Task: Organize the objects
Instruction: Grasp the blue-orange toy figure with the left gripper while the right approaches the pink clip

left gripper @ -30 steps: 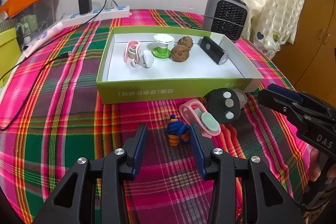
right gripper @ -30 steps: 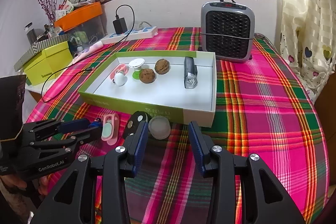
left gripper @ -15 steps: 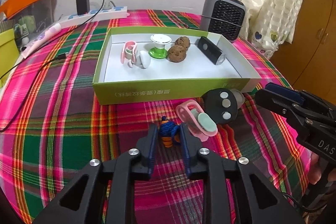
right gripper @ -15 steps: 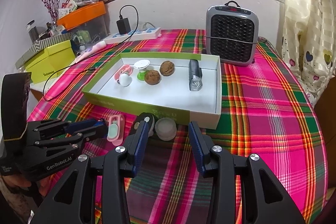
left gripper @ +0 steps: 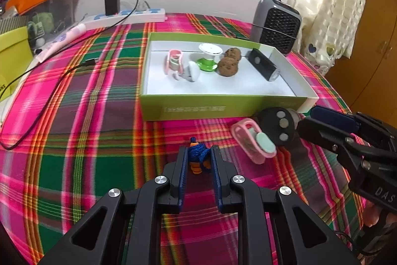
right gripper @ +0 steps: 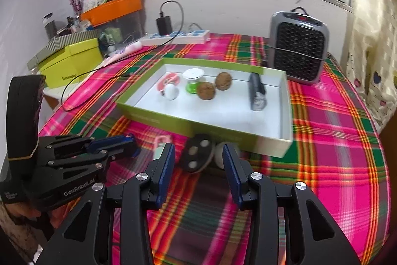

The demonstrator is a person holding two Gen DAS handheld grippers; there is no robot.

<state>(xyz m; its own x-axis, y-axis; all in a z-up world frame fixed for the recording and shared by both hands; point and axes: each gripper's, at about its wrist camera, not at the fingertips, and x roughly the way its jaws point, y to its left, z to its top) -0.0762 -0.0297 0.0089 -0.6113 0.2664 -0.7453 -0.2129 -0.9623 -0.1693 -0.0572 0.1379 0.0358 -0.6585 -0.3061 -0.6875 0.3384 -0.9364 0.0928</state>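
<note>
Presently, findings by view.

Left wrist view:
- Left gripper (left gripper: 198, 158): jaws drawn in on the blue-and-orange knotted toy (left gripper: 197, 157), pads touching both its sides; it sits on the plaid tablecloth (left gripper: 82, 131), in front of the green box (left gripper: 198, 108).
- Box contents: pink clip (left gripper: 173, 61), white-and-green stand (left gripper: 209, 57), two brown balls (left gripper: 228, 66), black flashlight (left gripper: 263, 64).
- Outside the box: second pink clip (left gripper: 255, 140) and black round device (left gripper: 279, 126), both beside the front wall.
- Risk: the toy is soft and caught near the fingertips; in my judgement it could slip or twist free when lifted over the wall.

Right wrist view:
- Right gripper (right gripper: 198, 158): jaws spread wide, holding nothing, aimed at the black round device (right gripper: 197, 157) and the frosted round piece (right gripper: 223, 153) next to it.
- Left gripper (right gripper: 116, 143): close on the left side.
- Risk: the two grippers work close together; a careless approach could knock them together or push the device against the box wall (right gripper: 173, 124).
</note>
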